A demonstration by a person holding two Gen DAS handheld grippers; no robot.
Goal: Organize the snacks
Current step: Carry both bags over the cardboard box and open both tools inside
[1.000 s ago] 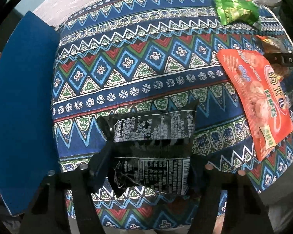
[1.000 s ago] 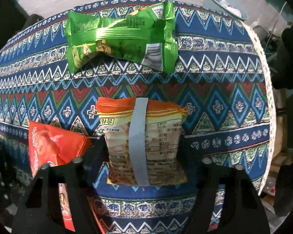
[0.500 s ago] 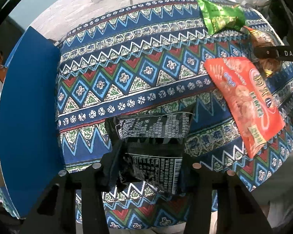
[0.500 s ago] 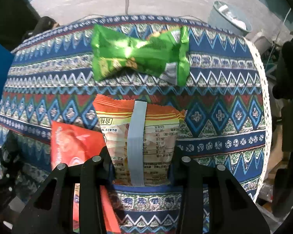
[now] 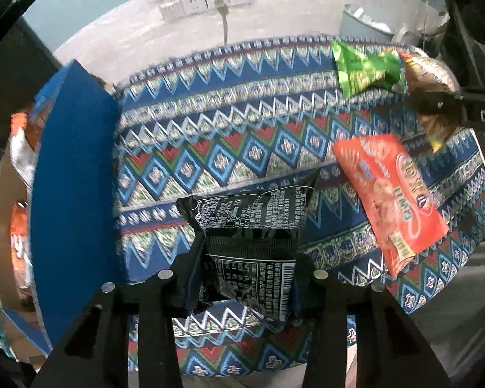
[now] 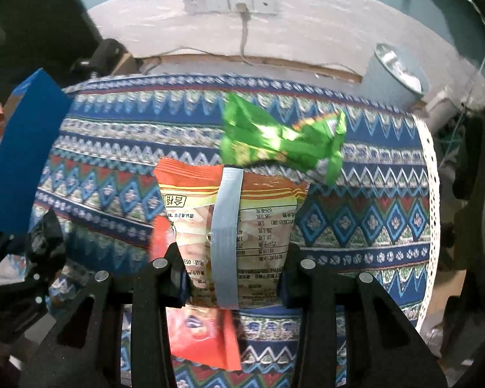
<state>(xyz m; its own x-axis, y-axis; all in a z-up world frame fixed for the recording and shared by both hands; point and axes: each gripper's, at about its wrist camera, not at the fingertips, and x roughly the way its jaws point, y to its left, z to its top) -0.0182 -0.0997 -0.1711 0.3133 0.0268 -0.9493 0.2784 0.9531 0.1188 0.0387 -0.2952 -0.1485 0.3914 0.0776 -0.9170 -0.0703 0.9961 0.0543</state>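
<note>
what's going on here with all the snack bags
A person is sorting snacks with a handheld claw in each hand. The left claw has just closed on a black snack packet, and the right claw is shut on an orange packet with a grey strip. Both packets look raised above the patterned tablecloth. A green packet and a red packet lie on the cloth.

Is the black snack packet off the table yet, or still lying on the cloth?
Off the table: the left gripper is shut on the black packet, which hangs above the patterned cloth.
</note>
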